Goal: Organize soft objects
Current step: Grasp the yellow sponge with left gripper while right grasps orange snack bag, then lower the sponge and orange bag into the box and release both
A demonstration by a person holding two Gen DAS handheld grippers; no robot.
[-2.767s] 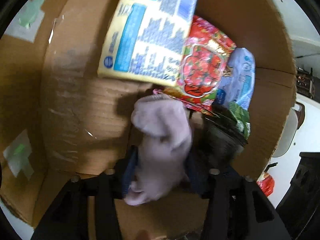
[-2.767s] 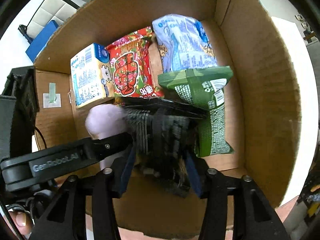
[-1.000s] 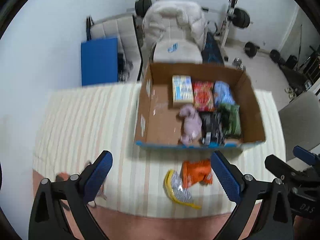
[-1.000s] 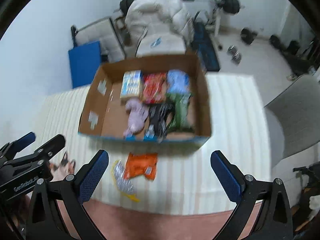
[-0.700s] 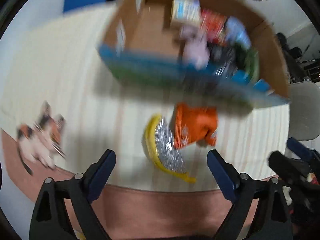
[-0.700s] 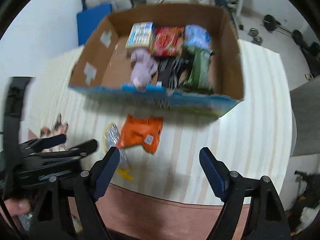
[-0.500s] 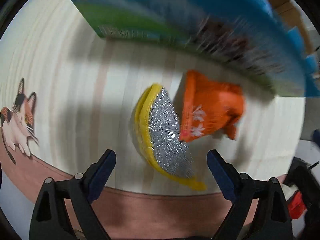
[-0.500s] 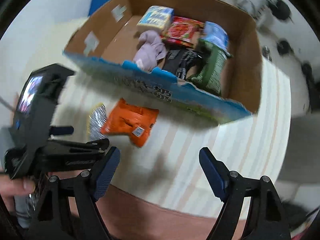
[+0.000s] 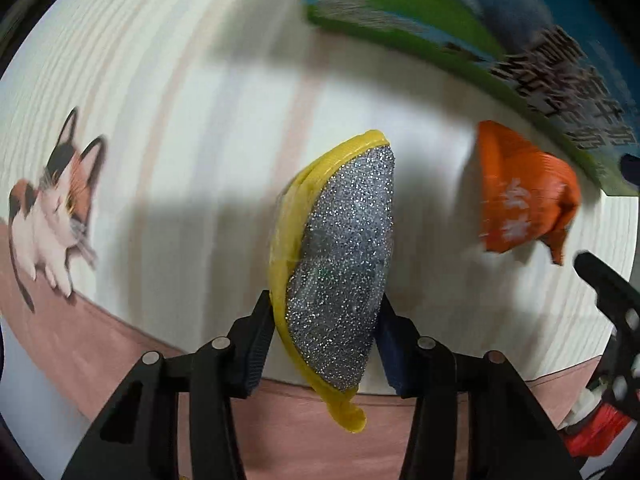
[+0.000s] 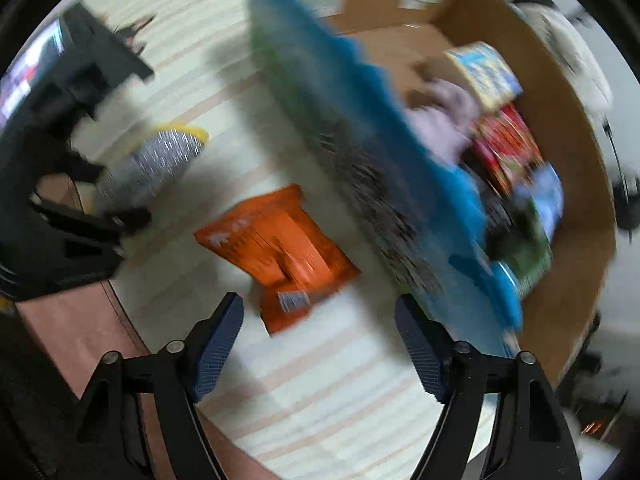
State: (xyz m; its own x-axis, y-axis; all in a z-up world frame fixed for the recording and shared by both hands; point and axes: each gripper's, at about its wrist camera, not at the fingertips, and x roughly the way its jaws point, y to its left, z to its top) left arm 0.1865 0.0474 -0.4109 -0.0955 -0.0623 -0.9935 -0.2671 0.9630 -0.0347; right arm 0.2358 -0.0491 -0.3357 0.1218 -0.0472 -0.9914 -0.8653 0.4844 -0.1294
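Note:
My left gripper (image 9: 324, 332) is shut on a silver glitter pouch with a yellow edge (image 9: 340, 248), which lies on the striped tablecloth; the pouch also shows in the right wrist view (image 10: 156, 164). An orange snack bag (image 9: 520, 200) lies to its right, in front of the cardboard box (image 9: 440, 32). My right gripper (image 10: 320, 340) is open and empty, just in front of the orange bag (image 10: 280, 240). The box (image 10: 576, 128) holds a lilac soft toy (image 10: 444, 120) and several snack packs.
A cat picture (image 9: 48, 204) is printed on the tablecloth at the left. The table's pink front edge (image 9: 120, 344) runs close under both grippers. The box's blue and green printed wall (image 10: 360, 140) stands just beyond the loose items.
Both grippers dropped from high above the table to the loose items. The left jaws closed around the glitter pouch. The right gripper came down toward the orange bag, jaws narrower.

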